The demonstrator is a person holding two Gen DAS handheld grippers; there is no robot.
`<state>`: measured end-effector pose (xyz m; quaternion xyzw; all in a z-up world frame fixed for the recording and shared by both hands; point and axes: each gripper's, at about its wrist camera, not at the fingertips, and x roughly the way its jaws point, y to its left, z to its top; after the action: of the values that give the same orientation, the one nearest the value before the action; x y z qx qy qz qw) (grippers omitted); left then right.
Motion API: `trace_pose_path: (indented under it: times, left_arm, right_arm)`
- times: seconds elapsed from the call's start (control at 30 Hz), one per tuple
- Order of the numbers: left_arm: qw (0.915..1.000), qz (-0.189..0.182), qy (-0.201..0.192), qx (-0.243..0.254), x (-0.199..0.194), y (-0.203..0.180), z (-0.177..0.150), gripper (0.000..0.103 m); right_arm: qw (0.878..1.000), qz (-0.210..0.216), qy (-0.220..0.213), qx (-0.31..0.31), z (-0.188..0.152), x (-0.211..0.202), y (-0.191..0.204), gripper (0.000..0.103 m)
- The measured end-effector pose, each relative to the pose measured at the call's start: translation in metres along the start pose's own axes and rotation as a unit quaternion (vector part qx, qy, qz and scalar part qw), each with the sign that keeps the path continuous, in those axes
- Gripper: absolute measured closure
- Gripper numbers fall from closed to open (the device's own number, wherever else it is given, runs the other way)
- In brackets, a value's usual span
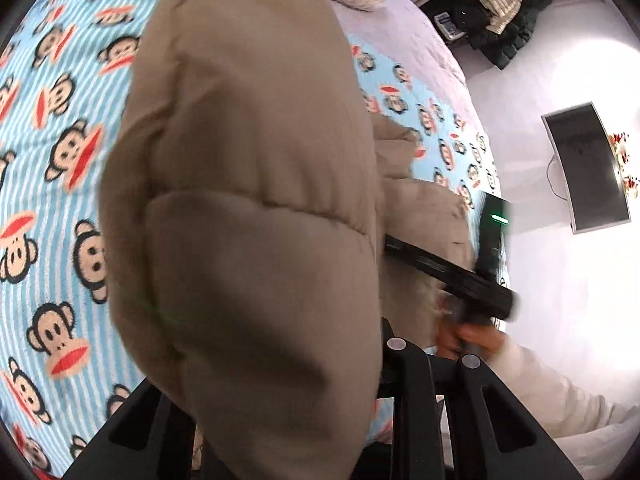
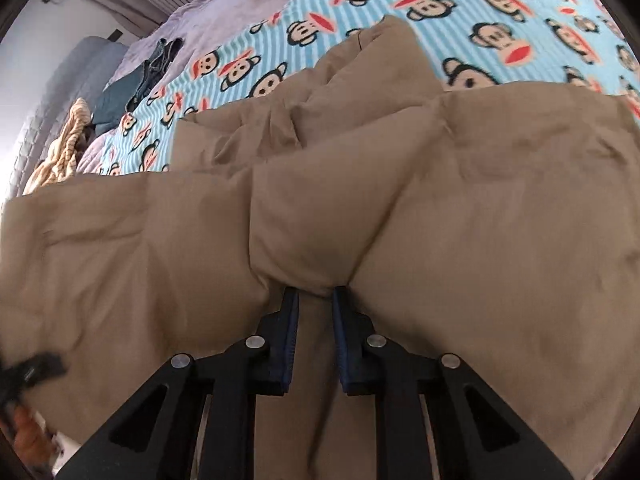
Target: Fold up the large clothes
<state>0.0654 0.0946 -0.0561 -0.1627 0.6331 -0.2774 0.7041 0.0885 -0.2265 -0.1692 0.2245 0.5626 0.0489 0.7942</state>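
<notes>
Tan padded fabric of the puffy coat (image 1: 248,208) fills the nearest part of the left wrist view, hanging as a thick quilted bulge raised over the bed and hiding the tips of the left gripper (image 1: 280,420), whose jaws sit narrow and clamped on the bunched cloth. To the left of the bulge spreads the blue striped monkey blanket (image 1: 52,160); to its right more of the coat lies crumpled on the bed, and beyond that the other tool, the right gripper (image 1: 448,276), crosses the frame, blurred, with a hand (image 1: 464,336) under it. Further right a dark monitor (image 1: 588,172) stands against the pale wall. In the right wrist view, a heap of cream clothes (image 2: 60,148) and dark jeans (image 2: 156,64) lie at the far left edge of the bed, the coat (image 2: 460,208) spreads across the whole middle, and the right gripper (image 2: 316,300) has its blue pads (image 2: 292,320) close together, pinching a fold of the coat's edge.
</notes>
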Motion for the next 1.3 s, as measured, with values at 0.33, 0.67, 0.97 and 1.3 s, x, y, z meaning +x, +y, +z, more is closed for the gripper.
trace_pose_path:
  times: [0.33, 0.67, 0.97, 1.3]
  left_arm:
    - [0.9965, 0.035, 0.016, 0.074, 0.039, -0.124, 0.013, 0.074]
    - [0.9869, 0.047, 0.052, 0.145, 0.086, -0.185, 0.003, 0.074]
    - [0.9657, -0.048, 0.124, 0.223, 0.173, -0.234, 0.003, 0.053]
    - [0.9721, -0.084, 0.129, 0.177, 0.239, -0.237, 0.022, 0.053]
  right_arm:
    - [0.999, 0.052, 0.004, 0.017, 0.015, 0.035, -0.020, 0.093]
    - [0.995, 0.056, -0.048, 0.066, 0.003, -0.054, -0.080, 0.093]
    - [0.977, 0.023, -0.110, 0.184, -0.061, -0.134, -0.189, 0.089]
    - [0.970, 0.043, -0.136, 0.197, -0.125, -0.205, -0.208, 0.026]
